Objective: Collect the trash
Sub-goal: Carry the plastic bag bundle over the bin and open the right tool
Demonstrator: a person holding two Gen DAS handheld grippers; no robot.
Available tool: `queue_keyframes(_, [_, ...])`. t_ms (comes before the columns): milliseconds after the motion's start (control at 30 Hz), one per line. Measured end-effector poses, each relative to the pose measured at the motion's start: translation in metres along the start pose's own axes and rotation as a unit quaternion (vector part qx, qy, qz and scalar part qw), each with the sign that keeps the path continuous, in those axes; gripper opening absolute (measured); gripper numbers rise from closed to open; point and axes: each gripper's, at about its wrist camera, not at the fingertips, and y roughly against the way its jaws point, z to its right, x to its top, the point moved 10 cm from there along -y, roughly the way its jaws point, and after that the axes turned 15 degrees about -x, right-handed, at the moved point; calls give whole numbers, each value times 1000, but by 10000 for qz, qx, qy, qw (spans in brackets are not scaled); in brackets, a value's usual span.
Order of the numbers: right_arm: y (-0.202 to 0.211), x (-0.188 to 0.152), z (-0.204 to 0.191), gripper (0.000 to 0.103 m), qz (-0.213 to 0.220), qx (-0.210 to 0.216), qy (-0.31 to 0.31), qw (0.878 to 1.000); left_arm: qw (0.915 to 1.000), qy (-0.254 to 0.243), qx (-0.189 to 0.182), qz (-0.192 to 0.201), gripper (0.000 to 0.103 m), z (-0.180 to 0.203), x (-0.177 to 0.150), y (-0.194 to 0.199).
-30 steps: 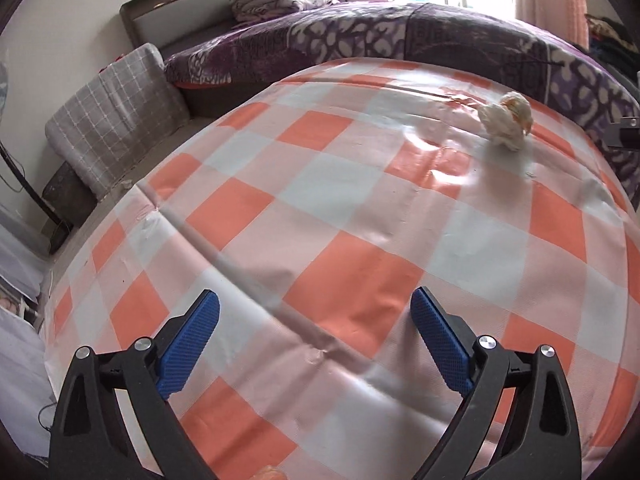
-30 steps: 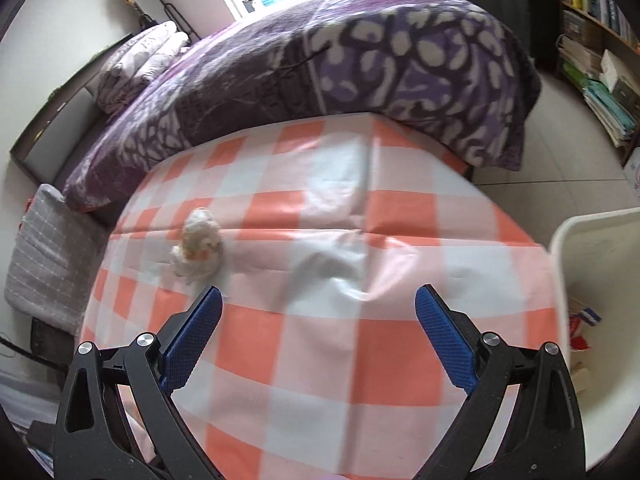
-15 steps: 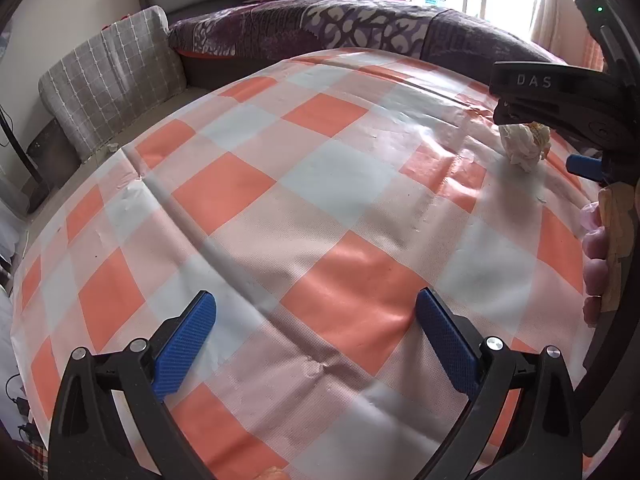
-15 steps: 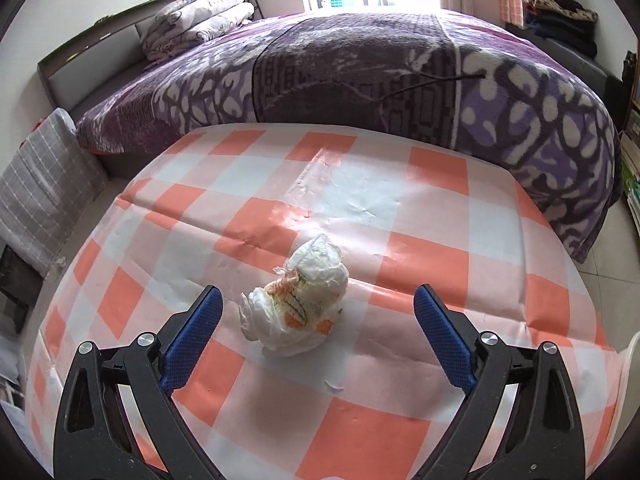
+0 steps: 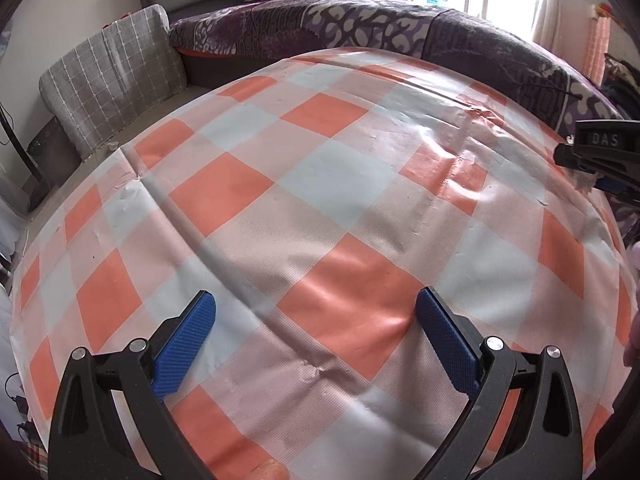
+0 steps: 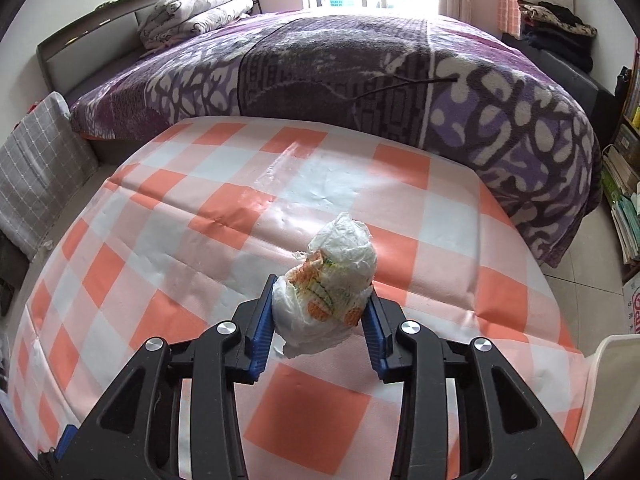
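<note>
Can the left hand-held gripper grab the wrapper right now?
Probably not. The right hand-held gripper is already shut on the wrapper, and the left hand-held gripper hangs open over bare tablecloth, well away from it.

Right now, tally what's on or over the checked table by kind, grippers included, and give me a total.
Crumpled paper wad, clamped in the right gripper: 1
Grippers, left gripper open and right gripper shut on the wad: 2
White bin at the table's right edge: 1
Total: 4
</note>
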Motion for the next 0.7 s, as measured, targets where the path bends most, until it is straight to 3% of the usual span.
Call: queue_keyframes(700, [75,-42,100,38,230,-630,8,9977,9997,228,91,-75,98,-2,-5,3])
